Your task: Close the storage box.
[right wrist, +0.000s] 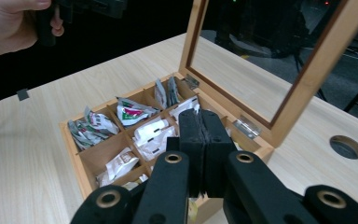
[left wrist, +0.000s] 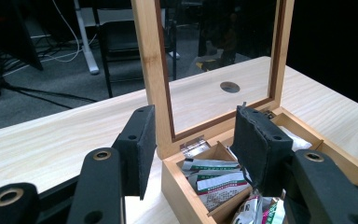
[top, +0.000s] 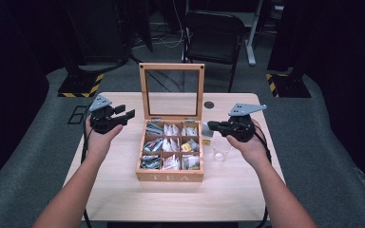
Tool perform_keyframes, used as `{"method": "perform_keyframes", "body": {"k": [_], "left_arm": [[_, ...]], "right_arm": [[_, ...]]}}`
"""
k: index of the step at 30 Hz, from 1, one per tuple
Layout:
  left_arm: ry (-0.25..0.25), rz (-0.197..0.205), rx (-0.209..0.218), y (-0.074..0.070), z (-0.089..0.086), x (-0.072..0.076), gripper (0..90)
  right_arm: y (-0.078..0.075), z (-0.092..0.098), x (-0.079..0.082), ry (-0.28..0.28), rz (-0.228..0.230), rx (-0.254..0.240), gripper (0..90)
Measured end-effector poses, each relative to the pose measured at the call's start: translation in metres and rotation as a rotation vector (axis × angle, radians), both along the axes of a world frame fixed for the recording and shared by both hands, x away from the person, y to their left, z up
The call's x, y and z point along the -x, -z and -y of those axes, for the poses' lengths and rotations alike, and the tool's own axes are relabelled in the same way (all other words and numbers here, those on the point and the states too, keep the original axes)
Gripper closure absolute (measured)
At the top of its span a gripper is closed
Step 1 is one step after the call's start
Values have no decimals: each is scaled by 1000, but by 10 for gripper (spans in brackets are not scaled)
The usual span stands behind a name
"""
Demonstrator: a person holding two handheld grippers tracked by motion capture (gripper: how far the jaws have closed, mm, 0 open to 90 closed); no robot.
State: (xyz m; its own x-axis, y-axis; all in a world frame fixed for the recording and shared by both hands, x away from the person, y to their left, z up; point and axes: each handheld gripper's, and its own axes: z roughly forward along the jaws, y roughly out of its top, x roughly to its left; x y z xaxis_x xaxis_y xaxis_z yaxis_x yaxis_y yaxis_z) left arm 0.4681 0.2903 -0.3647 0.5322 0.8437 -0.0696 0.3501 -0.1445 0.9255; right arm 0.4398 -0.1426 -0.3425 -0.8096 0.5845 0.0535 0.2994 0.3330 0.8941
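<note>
Near edge, high view: two forearms come in from the bottom, one either side of the wooden tea box [top: 169, 176], which sits mid-worktop [top: 123, 199] with "TEA" lettered on its front wall.

Left claw [top: 129, 114], held in the left hand [top: 100, 137], hangs off the box's left side, clear of it, tips pointing toward the lid. Jaws apart, nothing between them. In the left gripper view the gap frames the lid's near post and hinge corner; one pad [left wrist: 142, 144] stands over bare worktop, the other over the back-corner compartment.

Right claw [top: 212, 126], in the right hand [top: 247, 142], sits just off the box's right wall, tips aimed at it. Jaws together, pads pressed face to face in the right gripper view, gripping nothing visible. Whether the tips touch the box wall: cannot tell.

Box interior: nine compartments, three by three, holding tea sachets [right wrist: 133, 112], some white, some green-and-red printed, some grey foil. One compartment in the right gripper view looks bare.

Beside the box on the right: a clear plastic cup [top: 222, 152] on the worktop, close under the right hand; a small yellow-marked item just beside the wall, too small to identify.

Behind: glass-paned lid [top: 172, 90] standing upright, hinged at the back. A round cable hole [top: 209, 104] in the worktop past it. Beyond the worktop, a dark chair [top: 214, 35] on grey floor.
</note>
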Motion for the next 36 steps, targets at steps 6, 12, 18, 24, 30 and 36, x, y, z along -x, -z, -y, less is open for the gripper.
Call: {"method": "perform_keyframes", "body": {"k": [6, 12, 18, 24, 30, 36], "left_arm": [[2, 3, -3, -1, 0, 0, 489], [1, 4, -5, -1, -1, 0, 490], [-7, 3, 0, -1, -1, 0, 490], [-1, 1, -4, -1, 0, 0, 490], [2, 0, -8, -1, 0, 0, 490], [-1, -4, -4, -1, 0, 0, 490]], "right_arm": [[-4, 10, 0, 26, 11, 8, 892], [-5, 20, 0, 46, 19, 14, 892], [-3, 29, 0, 67, 16, 13, 892], [0, 36, 1, 88, 7, 13, 891], [6, 42, 1, 108, 4, 20, 891], [15, 46, 0, 124, -3, 31, 890]]}}
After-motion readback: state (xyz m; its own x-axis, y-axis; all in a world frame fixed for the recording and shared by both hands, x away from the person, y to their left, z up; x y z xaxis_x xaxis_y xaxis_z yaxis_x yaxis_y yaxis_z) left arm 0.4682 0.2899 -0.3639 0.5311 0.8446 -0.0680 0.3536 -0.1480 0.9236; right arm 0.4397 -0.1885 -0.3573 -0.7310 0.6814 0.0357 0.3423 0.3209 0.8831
